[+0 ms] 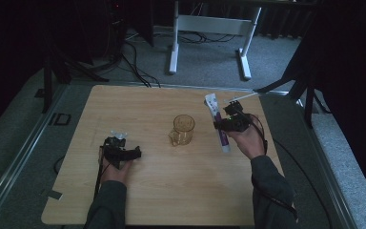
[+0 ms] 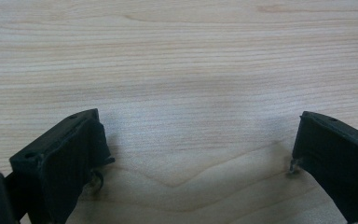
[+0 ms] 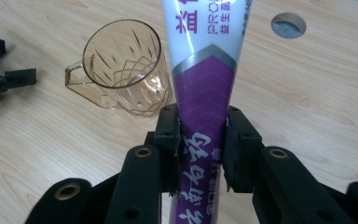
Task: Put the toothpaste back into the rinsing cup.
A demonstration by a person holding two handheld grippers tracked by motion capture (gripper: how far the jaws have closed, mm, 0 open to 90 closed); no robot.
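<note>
Item: my right gripper (image 3: 200, 154) clamps the purple-and-white plastic toothpaste tube (image 3: 204, 84); I keep it upright over the amber ribbed glass mug (image 3: 121, 65).

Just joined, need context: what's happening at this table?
A person works two handheld grippers over a wooden table. The right gripper is shut on a white and purple tube, held just right of an amber glass mug standing upright mid-table. The left gripper is open with nothing between its jaws, low over bare wood to the mug's left.
</note>
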